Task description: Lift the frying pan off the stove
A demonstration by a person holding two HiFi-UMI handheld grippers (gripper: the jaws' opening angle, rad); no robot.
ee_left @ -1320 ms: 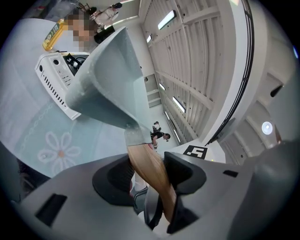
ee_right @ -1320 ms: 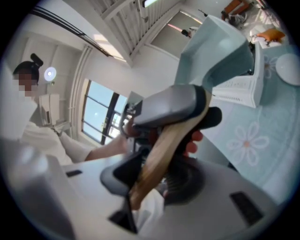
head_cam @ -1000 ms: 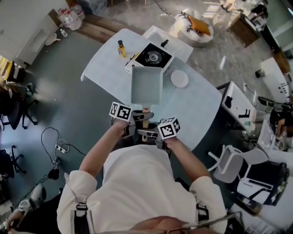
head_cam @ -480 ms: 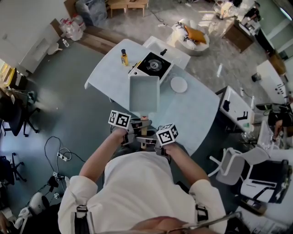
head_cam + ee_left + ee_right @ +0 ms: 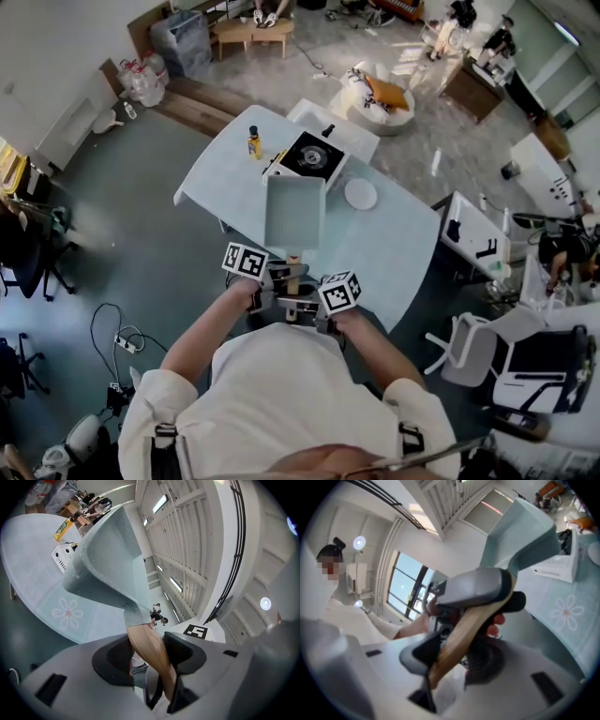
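The square grey-green frying pan (image 5: pixel 293 211) hangs in the air above the table, off the black-topped stove (image 5: pixel 314 155) behind it. Its wooden handle (image 5: pixel 293 265) points toward me. My left gripper (image 5: pixel 281 281) is shut on the handle (image 5: pixel 147 653) close to the pan body (image 5: pixel 110 559). My right gripper (image 5: pixel 302 302) holds the same handle (image 5: pixel 468 630) further back. Its jaws are opening, with the wood still between the pads and touching them. In the right gripper view the left gripper (image 5: pixel 473 590) sits ahead on the handle, below the pan (image 5: pixel 520 531).
A yellow bottle (image 5: pixel 253 142) stands left of the stove, and a white plate (image 5: pixel 360 194) lies to its right on the pale blue table (image 5: pixel 394 244). A flower-print mat (image 5: pixel 68 613) covers the tabletop under the pan. Chairs and desks stand to the right.
The pan has come back from the stove toward me, with both grippers on its handle. My head view has shifted and now takes in more of the room.
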